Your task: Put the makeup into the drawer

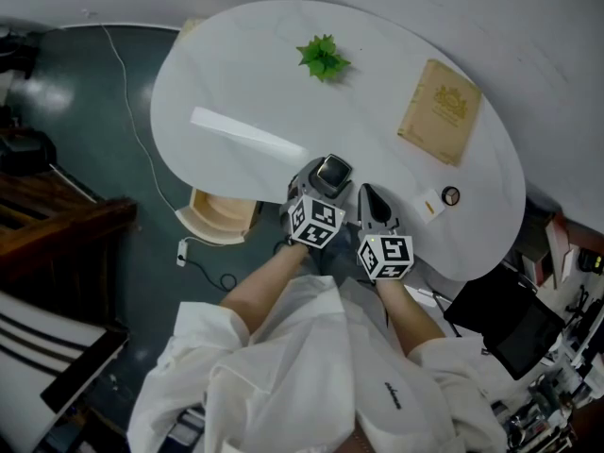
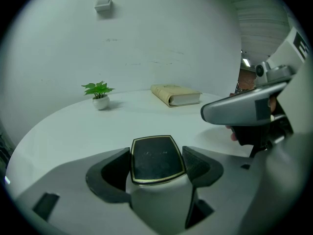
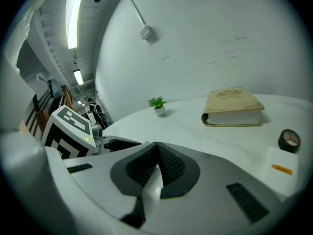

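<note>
The left hand-held gripper (image 2: 158, 166) pinches a squarish makeup compact (image 2: 156, 158) over the near edge of the table (image 1: 377, 83). Its dark, gold-rimmed face is turned up, and no long axis can be made out. The open drawer (image 1: 222, 217) lies just left. The right hand-held gripper (image 3: 156, 163) is pressed together, empty.

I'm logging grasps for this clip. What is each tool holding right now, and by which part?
The left tool grips a black makeup compact by its two opposite sides. The right tool is shut on nothing.
</note>
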